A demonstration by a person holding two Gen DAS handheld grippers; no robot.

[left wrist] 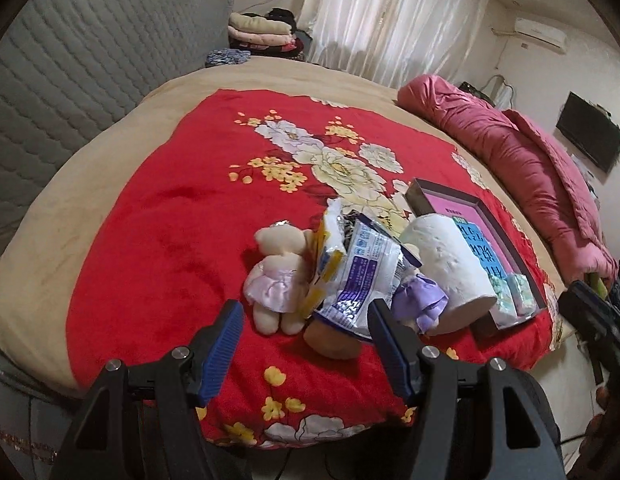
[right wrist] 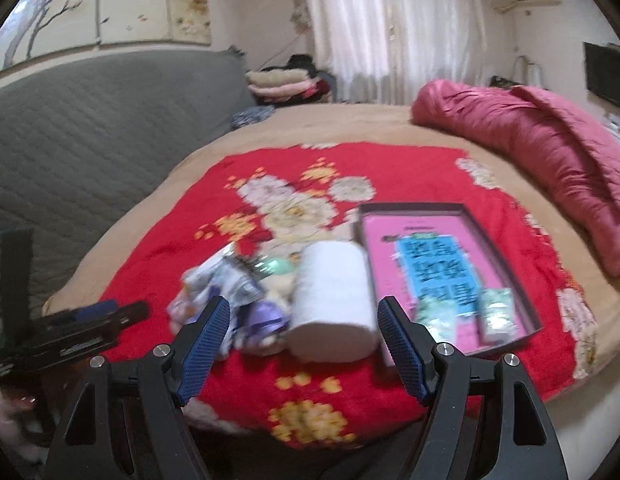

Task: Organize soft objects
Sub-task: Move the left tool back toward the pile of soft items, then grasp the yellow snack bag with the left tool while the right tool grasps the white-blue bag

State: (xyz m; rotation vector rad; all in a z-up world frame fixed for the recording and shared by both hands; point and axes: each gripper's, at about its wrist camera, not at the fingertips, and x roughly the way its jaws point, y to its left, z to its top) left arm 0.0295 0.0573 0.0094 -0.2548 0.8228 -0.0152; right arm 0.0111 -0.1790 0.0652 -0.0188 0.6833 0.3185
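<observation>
soft toys and packets lie heaped on the red floral blanket point(left wrist: 158, 240), near its front edge. cream bear in a pink dress point(left wrist: 272, 276) sits at about nine o'clock of the heap, touching a crinkled white and blue snack bag point(left wrist: 362, 268) at its middle. purple-dressed doll point(left wrist: 420, 300) lies at three o'clock of the bag, pressed against a white paper roll point(left wrist: 446, 264) lying on its side. a tan rounded object point(left wrist: 334, 340) sticks out at six o'clock under the bag. at three o'clock of the roll, touching it, rests a shallow dark tray point(left wrist: 506, 224) with a pink floor, a blue printed sheet and two small green packets point(right wrist: 466, 316) at its near end. left gripper point(left wrist: 306, 330) hovers at six o'clock of the heap, fingers spread wide, nothing between them. right gripper point(right wrist: 304, 330) hangs before the roll, fingers spread, clasping nothing. a rolled pink quilt point(left wrist: 522, 160) lies at two o'clock along the bed's far side.
</observation>
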